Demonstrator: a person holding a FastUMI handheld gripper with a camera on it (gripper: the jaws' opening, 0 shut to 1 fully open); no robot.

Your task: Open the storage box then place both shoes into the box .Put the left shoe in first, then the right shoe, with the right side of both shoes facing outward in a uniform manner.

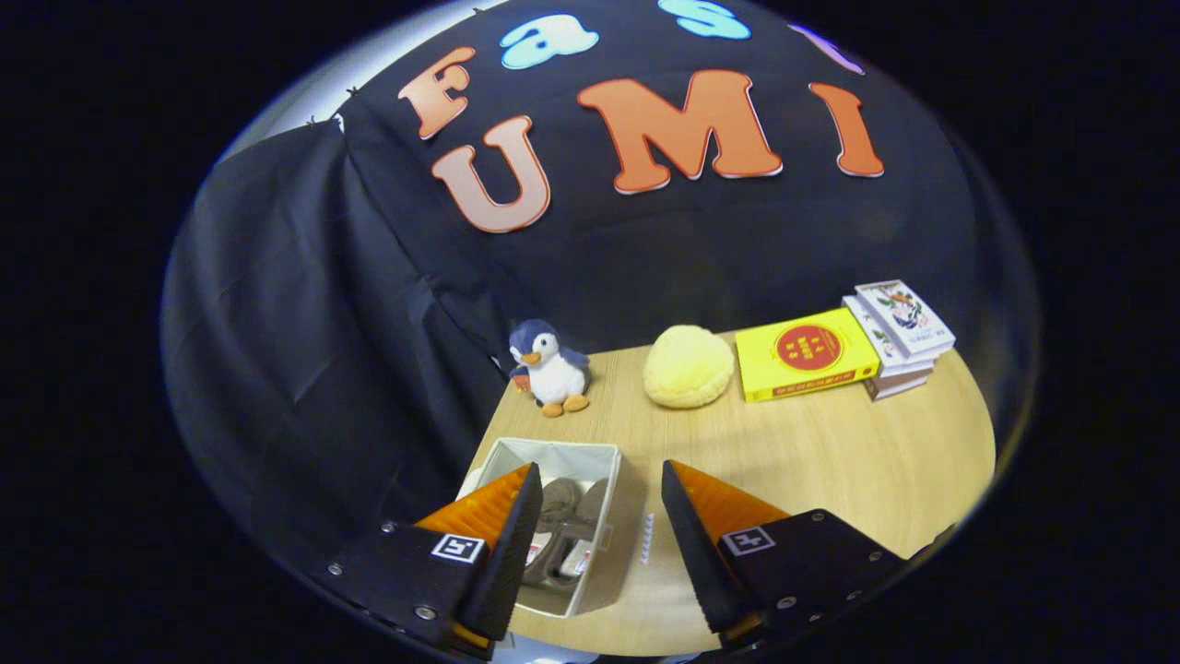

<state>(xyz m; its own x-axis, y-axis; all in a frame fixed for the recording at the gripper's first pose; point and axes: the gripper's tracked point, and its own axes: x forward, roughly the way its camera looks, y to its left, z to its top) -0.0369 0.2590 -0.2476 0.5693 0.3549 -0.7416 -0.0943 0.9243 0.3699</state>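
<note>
Fingers (597, 516) spread, empty; below, soft fabric storage box (604, 461) holds shoes (564, 526) (grey, probably suede).

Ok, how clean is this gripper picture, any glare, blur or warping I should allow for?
Gripper view: strong fisheye warp, the wooden table edge bows; lighting even, no strong glare; the penguin toy and the yellow book read sharp; the shoes inside the open storage box sit in shade, partly hidden by a finger; the gripper is open, holding nothing.
</note>
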